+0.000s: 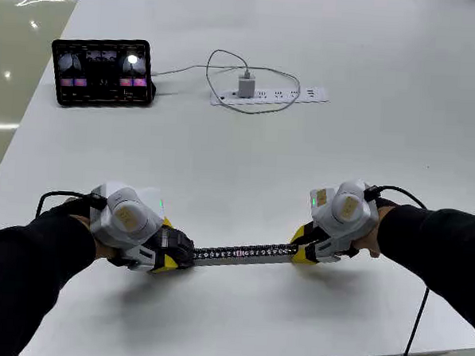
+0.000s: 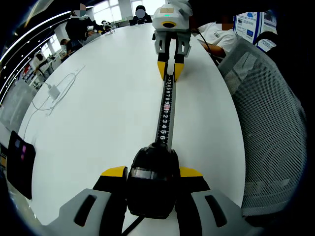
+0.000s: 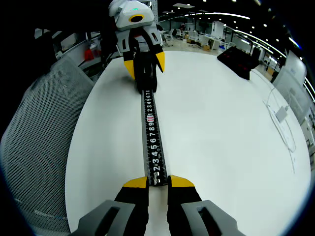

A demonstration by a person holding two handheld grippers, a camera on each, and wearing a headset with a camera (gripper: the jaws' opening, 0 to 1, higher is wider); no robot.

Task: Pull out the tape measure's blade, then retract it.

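Observation:
My left gripper (image 1: 167, 251) (image 2: 153, 173) is shut on the black tape measure case (image 2: 153, 182) (image 1: 178, 247) (image 3: 144, 73) at the table's near left. The blade (image 1: 241, 252) (image 2: 166, 108) (image 3: 151, 142), black with white numbers, runs out flat just above the white table (image 1: 247, 147) to the right. My right gripper (image 1: 304, 252) (image 3: 157, 183) is shut on the blade's tip, its yellow-tipped jaws pinching it from both sides. In the left gripper view the right gripper (image 2: 168, 69) stands at the blade's far end; in the right gripper view the left gripper (image 3: 142, 59) holds the case.
A tablet (image 1: 103, 71) with a lit screen stands at the back left. A white power strip (image 1: 274, 94) with a charger (image 1: 247, 86) and looped cable lies at the back middle. A mesh chair (image 2: 275, 123) stands beside the table's near edge.

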